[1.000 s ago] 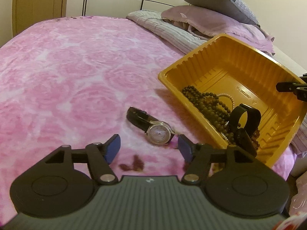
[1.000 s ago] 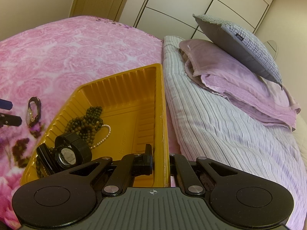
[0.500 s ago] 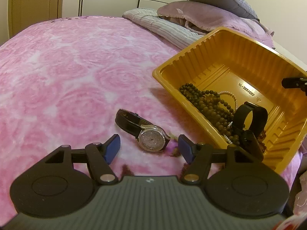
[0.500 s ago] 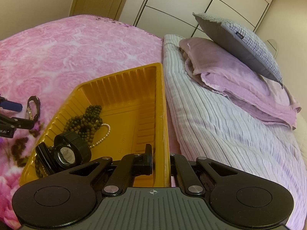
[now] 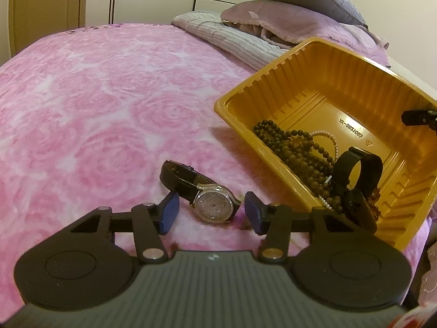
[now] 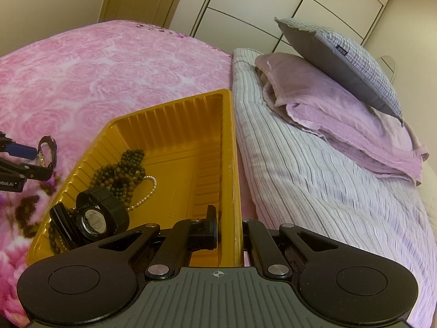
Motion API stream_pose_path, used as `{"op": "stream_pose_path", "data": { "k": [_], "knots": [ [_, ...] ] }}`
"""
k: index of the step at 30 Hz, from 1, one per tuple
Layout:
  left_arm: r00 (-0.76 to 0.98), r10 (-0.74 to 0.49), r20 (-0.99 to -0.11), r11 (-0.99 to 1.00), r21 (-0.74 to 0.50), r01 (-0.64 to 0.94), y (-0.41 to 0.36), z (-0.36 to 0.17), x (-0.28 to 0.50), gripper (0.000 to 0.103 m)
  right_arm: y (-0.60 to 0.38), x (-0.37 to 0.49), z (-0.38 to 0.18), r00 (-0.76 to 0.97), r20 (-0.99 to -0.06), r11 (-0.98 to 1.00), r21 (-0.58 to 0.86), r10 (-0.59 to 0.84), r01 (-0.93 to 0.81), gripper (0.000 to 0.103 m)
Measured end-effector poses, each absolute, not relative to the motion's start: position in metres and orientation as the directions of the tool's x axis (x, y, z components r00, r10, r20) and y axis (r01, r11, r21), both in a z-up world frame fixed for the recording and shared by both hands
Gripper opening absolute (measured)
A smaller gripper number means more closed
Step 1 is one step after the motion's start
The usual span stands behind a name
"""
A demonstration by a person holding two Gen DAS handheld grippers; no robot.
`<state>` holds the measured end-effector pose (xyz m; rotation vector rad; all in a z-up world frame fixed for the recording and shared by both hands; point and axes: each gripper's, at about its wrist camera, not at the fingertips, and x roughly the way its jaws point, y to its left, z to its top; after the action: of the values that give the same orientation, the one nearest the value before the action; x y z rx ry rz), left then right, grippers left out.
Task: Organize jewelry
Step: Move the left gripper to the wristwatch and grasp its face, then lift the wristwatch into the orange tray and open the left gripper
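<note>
A jewelled watch [image 5: 211,205] with a dark strap lies on the pink bedspread. My left gripper [image 5: 211,212] is open, its blue pads either side of the watch face, not touching. An orange tray [image 5: 314,54] sits tilted at the right, holding brown beads [image 5: 295,150], a pearl strand [image 5: 327,136] and a black watch [image 5: 357,172]. My right gripper [image 6: 232,232] is shut on the tray's wall [image 6: 229,164]. In the right wrist view the beads [image 6: 120,172], the black watch [image 6: 95,218] and the left gripper [image 6: 21,161] show.
The pink rose bedspread [image 5: 95,109] spreads to the left. A striped quilt [image 6: 314,177], a folded purple blanket [image 6: 341,109] and a grey pillow [image 6: 341,60] lie beside the tray. Wardrobe doors stand behind.
My left gripper has moved forward to the jewelled watch, which now lies between its open pads. The right gripper keeps its hold on the tray.
</note>
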<state>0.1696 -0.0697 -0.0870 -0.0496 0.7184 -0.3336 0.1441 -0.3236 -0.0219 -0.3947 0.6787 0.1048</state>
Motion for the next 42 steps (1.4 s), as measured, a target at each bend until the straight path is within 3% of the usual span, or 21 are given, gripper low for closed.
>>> {"op": "stream_pose_path", "data": {
  "k": [10, 15, 16, 22, 24, 28, 31, 35, 36, 37, 42],
  "knots": [
    [0.708, -0.321, -0.629, 0.941, -0.125, 0.315, -0.072, -0.085, 0.163, 0.032, -0.323, 0.144, -0.022, 0.776, -0.630, 0.921, -0.321, -0.033, -0.221, 0.003],
    [0.717, -0.303, -0.627, 0.939, -0.068, 0.337, -0.075, -0.080, 0.158, 0.029, -0.323, 0.145, -0.022, 0.776, -0.630, 0.921, -0.321, -0.033, -0.221, 0.003],
    [0.718, -0.302, -0.627, 0.937, -0.058, 0.343, -0.075, -0.078, 0.158, 0.011, -0.324, 0.145, -0.022, 0.776, -0.629, 0.921, -0.322, -0.034, -0.221, 0.003],
    [0.719, -0.292, -0.631, 0.940, -0.051, 0.337, -0.071, -0.076, 0.159, 0.012, -0.323, 0.145, -0.022, 0.776, -0.629, 0.921, -0.321, -0.033, -0.221, 0.003],
    [0.716, -0.288, -0.636, 0.942, -0.053, 0.332, -0.070, -0.077, 0.161, 0.016, -0.323, 0.145, -0.022, 0.776, -0.629, 0.921, -0.322, -0.034, -0.221, 0.003],
    [0.723, -0.260, -0.640, 0.950, -0.035, 0.311, -0.072, -0.083, 0.164, 0.030, -0.324, 0.145, -0.021, 0.775, -0.631, 0.923, -0.318, -0.034, -0.218, 0.003],
    [0.701, -0.270, -0.660, 0.955, -0.093, 0.280, -0.069, -0.089, 0.172, 0.046, -0.325, 0.145, -0.021, 0.775, -0.631, 0.922, -0.320, -0.035, -0.219, 0.003],
    [0.702, -0.274, -0.657, 0.956, -0.109, 0.271, -0.069, -0.092, 0.178, 0.042, -0.326, 0.145, -0.022, 0.773, -0.633, 0.923, -0.319, -0.038, -0.216, 0.003],
    [0.702, -0.269, -0.659, 0.957, -0.099, 0.273, -0.071, -0.092, 0.179, 0.039, -0.326, 0.145, -0.022, 0.773, -0.633, 0.923, -0.320, -0.038, -0.216, 0.003],
    [0.702, -0.269, -0.659, 0.956, -0.092, 0.279, -0.072, -0.092, 0.180, 0.028, -0.327, 0.145, -0.023, 0.773, -0.633, 0.923, -0.319, -0.039, -0.215, 0.003],
    [0.709, -0.263, -0.655, 0.954, -0.067, 0.291, -0.072, -0.088, 0.176, 0.026, -0.327, 0.146, -0.023, 0.773, -0.633, 0.923, -0.319, -0.039, -0.215, 0.003]
  ]
}}
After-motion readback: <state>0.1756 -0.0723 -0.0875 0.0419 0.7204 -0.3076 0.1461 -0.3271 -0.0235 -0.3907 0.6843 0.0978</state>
